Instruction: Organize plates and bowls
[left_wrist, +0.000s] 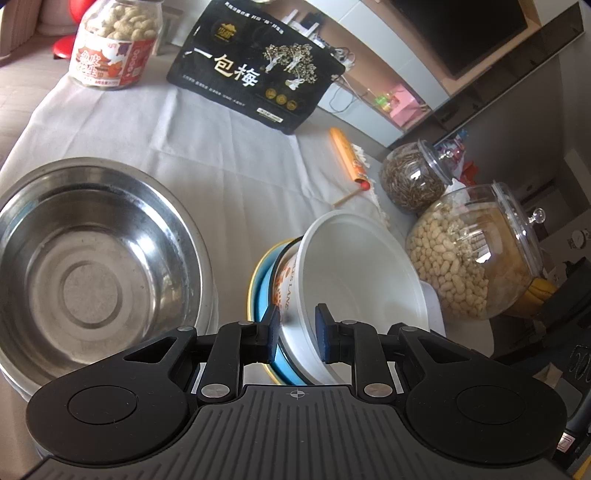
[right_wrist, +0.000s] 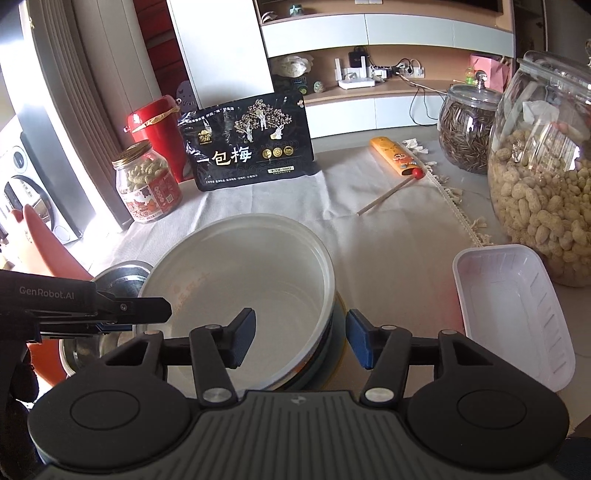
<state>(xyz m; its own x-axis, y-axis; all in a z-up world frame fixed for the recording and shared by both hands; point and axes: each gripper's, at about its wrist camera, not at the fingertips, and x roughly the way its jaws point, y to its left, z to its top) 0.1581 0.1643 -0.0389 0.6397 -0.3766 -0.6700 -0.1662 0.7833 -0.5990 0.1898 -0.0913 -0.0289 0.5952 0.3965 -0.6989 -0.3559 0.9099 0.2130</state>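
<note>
A white plastic bowl (left_wrist: 362, 273) sits tilted inside a blue bowl with a yellow rim (left_wrist: 263, 295) on the white cloth. My left gripper (left_wrist: 299, 336) is shut on the white bowl's near wall, one pad inside and one outside. In the right wrist view the left gripper (right_wrist: 159, 310) reaches the white bowl (right_wrist: 243, 266) from the left. My right gripper (right_wrist: 301, 338) straddles the nested walls: its left finger hangs inside the white bowl and its right finger stands outside the blue bowl (right_wrist: 334, 325), with gaps showing. A large steel bowl (left_wrist: 92, 266) stands left of the stack.
A white rectangular plastic tray (right_wrist: 517, 314) lies to the right. Behind it stand a peanut jar (right_wrist: 543, 192) and a seed jar (right_wrist: 465, 129). A black snack bag (right_wrist: 251, 147), a labelled peanut jar (right_wrist: 147, 184), an orange packet (right_wrist: 395, 155) and a stick (right_wrist: 388, 195) sit further back.
</note>
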